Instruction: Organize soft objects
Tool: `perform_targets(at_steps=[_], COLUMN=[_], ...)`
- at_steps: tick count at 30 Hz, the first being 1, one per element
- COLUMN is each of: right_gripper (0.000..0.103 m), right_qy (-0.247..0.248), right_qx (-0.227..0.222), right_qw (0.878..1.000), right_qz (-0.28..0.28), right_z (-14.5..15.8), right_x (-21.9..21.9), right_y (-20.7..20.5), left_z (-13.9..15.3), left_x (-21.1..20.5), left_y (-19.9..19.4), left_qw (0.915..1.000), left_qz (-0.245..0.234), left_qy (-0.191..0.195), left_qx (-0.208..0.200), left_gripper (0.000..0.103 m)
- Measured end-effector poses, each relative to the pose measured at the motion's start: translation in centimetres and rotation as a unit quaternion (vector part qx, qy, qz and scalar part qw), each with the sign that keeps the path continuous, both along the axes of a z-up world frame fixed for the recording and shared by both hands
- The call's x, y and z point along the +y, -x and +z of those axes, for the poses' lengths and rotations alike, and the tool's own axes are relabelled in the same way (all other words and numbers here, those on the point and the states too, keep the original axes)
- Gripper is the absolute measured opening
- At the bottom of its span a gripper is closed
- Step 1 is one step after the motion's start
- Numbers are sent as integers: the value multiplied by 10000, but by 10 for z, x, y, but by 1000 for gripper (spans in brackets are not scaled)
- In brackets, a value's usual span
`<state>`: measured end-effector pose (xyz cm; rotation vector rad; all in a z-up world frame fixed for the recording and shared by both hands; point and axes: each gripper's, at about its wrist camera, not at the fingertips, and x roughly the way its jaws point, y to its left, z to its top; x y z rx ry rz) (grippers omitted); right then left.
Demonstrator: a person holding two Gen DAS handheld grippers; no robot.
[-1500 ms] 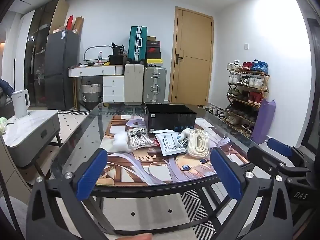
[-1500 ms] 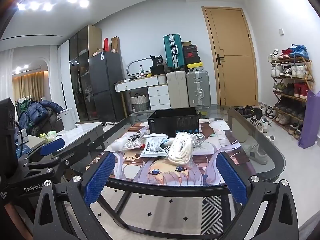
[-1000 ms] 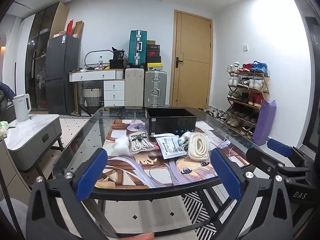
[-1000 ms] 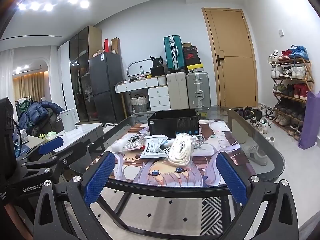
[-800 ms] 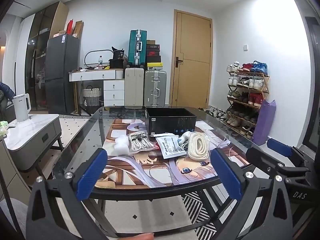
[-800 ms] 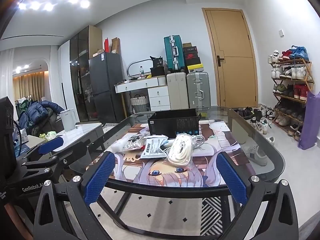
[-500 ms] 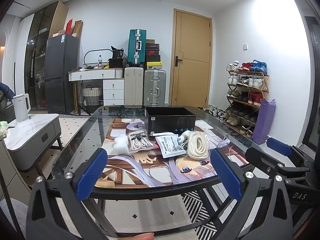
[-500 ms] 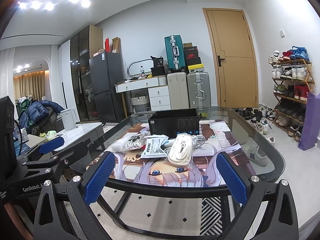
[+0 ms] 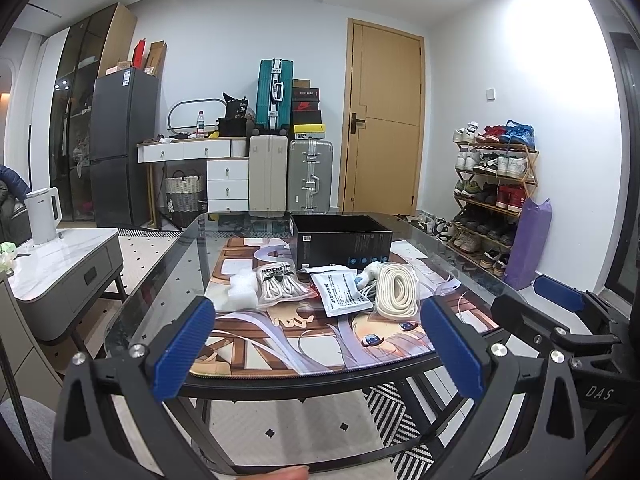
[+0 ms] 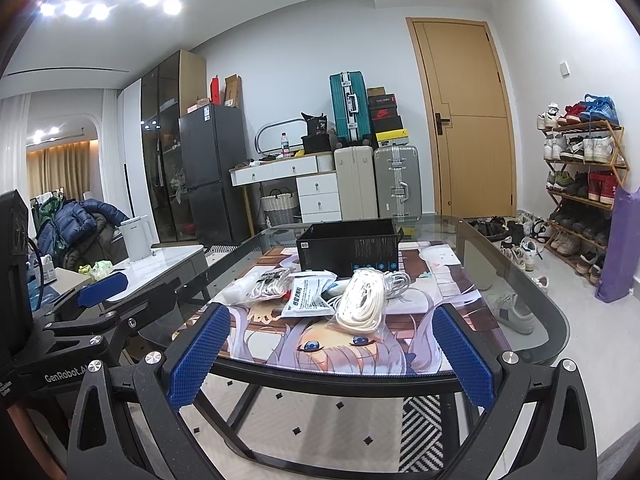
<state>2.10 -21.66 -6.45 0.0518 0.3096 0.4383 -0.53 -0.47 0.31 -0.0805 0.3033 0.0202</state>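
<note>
Nothing has shifted; your left gripper [image 9: 316,344] and right gripper [image 10: 328,354] gape empty (only the right view shows the floor sneaker [image 10: 514,314]) before the table [image 9: 160,280] edge.

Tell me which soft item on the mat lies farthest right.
The thick cream rope coil in its clear bag. The white foam block, bagged shoelaces and flat white packet all lie to its left.

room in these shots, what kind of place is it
Most likely a lived-in apartment room: a loaded shoe rack beside the door, stacked suitcases, and a fridge behind the glass table.
</note>
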Motion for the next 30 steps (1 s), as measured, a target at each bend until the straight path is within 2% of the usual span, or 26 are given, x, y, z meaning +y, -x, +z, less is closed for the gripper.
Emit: perform_targets(at_steps=[13,18,21,25,30], right_gripper=[103,103,103,103,103], right_qy=[2,8,-10,-75,152], right_qx=[-34,-13,28,204,185], right_qw=[10000,10000,10000,9998,9997], right_qz=[39,0,-28,-23,39], right_z=[3,1,1,6,22], right_x=[2,2,2,2,11], right_y=[-1,-2,-4,-13,-29], left_z=[-4,-6,-8,-9,-1], left_x=[1,1,10,16,22], left_y=[-7,-15,-22,-29,-38], left_qw=[9997,9986,9972,9960,9955], left_qz=[62,158,80,121,133], left_qy=[-46,-76,138,185,109], left_qx=[229,502,727,863,929], left_gripper=[103,103,103,103,103])
